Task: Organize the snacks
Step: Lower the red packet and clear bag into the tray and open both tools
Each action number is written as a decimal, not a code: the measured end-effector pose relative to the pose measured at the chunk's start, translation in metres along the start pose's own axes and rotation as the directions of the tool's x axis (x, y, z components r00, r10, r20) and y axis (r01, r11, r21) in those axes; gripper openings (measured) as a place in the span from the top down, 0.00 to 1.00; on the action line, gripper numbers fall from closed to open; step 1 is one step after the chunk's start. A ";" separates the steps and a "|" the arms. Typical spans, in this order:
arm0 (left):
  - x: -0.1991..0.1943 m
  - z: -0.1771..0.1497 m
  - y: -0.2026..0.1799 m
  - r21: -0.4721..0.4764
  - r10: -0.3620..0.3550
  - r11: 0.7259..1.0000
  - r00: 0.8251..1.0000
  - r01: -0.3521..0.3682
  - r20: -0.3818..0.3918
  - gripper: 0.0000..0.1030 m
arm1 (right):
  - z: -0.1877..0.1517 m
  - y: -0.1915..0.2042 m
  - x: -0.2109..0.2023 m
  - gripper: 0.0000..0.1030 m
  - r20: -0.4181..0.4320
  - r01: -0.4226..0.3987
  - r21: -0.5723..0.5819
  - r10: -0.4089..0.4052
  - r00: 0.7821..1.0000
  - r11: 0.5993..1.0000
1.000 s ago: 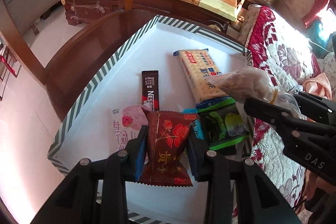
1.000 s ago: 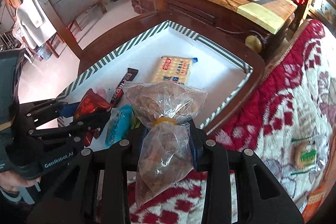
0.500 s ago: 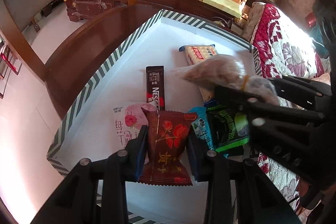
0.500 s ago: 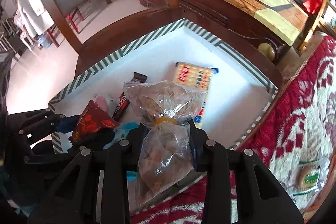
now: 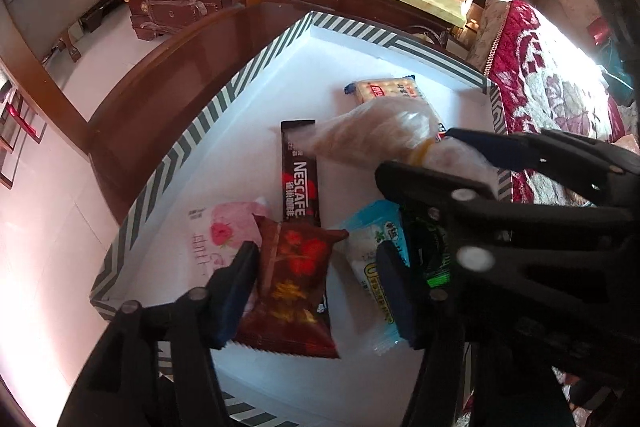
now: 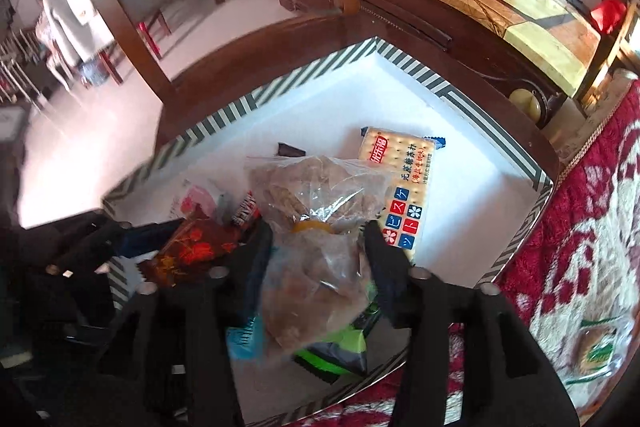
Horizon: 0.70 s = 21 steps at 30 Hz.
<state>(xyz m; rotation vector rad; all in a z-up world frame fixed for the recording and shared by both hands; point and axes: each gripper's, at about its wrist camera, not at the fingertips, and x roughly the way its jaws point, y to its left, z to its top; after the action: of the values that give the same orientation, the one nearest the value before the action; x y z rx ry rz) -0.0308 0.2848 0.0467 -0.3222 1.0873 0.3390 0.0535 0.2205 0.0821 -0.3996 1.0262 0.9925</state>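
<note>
Two packets were sitting between my jaws at this point, and both claws had just been opening, so neither looked pinched any more. At the bottom centre of the left wrist view, my left gripper [image 5: 316, 287] stood apart around the dark red packet [image 5: 294, 287], which rested on the white floor of the striped tray [image 5: 192, 139]. The left pad sat right at the packet's edge and the right pad was clear of it. That one looked like crinkly foil, light and a bit slippery, so I'd have taken it across the puffy middle, not the sawtooth ends.

My right gripper [image 6: 318, 239] was in the lower middle of its own view, jaws apart on either side of the clear bag of snacks [image 6: 316, 227]. The bag was slumped over the green packet [image 6: 340, 347] and the blue packet [image 6: 244, 339] near the tray's bottom edge. It was soft thin plastic with crumbly stuff inside, I'd guess. The neck at the yellow band [image 6: 310, 227] was the only sensible grab spot.

Further up sat the Nescafe stick [image 5: 300, 179], slim and stiff-ish. The pink sachet [image 5: 218, 239] was at lower left, flat and floppy. The cracker pack [image 6: 404, 183] was farthest, toward the upper right, and looked rigid but breakable.
</note>
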 end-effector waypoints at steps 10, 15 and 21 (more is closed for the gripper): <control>-0.012 -0.003 -0.001 -0.009 0.018 1.000 0.999 -0.017 0.033 0.20 | -0.015 -0.011 -0.033 0.46 0.067 -0.004 0.065 0.000 0.998 0.998; -0.020 -0.007 -0.008 -0.003 0.045 0.999 0.997 -0.045 0.060 0.17 | -0.037 -0.024 -0.050 0.46 0.114 0.012 0.122 -0.026 0.993 0.992; -0.031 -0.015 -0.021 0.014 0.037 0.999 0.996 -0.039 0.079 0.17 | -0.063 -0.040 -0.062 0.46 0.121 0.036 0.188 -0.060 0.991 0.982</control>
<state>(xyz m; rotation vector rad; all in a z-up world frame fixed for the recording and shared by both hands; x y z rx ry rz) -0.0470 0.2564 0.0695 -0.2728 1.0195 0.3741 0.0446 0.1255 0.0973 -0.2041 0.9801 0.8596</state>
